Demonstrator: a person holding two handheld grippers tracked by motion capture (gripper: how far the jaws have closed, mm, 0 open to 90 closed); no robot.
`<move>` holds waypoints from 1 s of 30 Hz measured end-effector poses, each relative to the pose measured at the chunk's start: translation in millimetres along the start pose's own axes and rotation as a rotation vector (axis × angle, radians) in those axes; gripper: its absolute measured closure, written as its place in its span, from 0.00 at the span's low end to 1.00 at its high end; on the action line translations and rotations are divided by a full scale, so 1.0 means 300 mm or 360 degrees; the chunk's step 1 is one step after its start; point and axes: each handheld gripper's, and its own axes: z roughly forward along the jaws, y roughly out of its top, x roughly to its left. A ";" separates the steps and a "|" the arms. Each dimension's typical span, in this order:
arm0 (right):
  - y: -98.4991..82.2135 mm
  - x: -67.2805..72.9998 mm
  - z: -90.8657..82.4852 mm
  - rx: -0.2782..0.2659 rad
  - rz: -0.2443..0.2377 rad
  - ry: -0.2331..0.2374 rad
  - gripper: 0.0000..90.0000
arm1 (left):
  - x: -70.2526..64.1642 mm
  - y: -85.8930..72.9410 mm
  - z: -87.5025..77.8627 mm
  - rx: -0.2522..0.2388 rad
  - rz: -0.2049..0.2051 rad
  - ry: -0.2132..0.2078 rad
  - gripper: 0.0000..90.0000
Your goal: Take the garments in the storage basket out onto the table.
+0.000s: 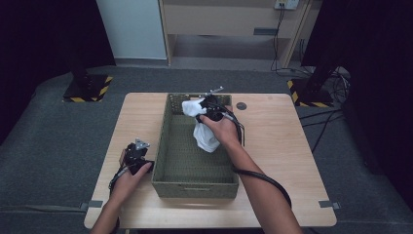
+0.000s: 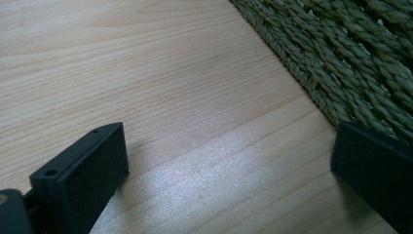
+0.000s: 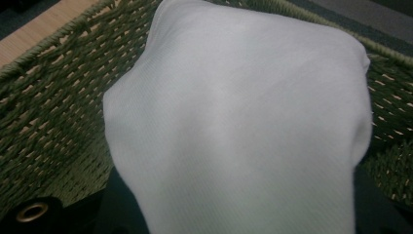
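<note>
In the high view, the right gripper [image 1: 207,108] is clamped on a white cloth [image 1: 204,134] over the far end of the green woven basket [image 1: 168,146]; the cloth hangs lengthwise below the gripper, its lower end inside the basket; the left gripper [image 1: 136,155] rests on the table [image 1: 277,146] just beside the basket's left wall, farther from the cloth.

In the left gripper view, the jaws stand apart on bare table beside the basket [image 2: 350,53].

In the right gripper view, the cloth [image 3: 234,122] drapes over the jaws, basket weave [image 3: 53,97] behind it.
</note>
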 end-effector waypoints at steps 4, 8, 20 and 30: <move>0.009 -0.004 -0.038 -0.0023 0.0000 0.0004 0.56 | 0.001 0.000 0.000 0.0003 0.0004 0.0000 0.00; 0.008 -0.012 -0.062 -0.0055 0.0025 0.0023 0.56 | 0.000 0.000 0.000 0.0003 0.0004 0.0000 0.00; -0.001 -0.065 -0.154 -0.0118 0.0049 -0.0010 0.56 | 0.000 0.000 0.000 0.0000 0.0001 0.0001 0.00; -0.010 -0.071 -0.222 -0.0147 -0.0006 -0.0031 0.56 | 0.000 0.000 0.000 0.0000 0.0001 0.0000 0.00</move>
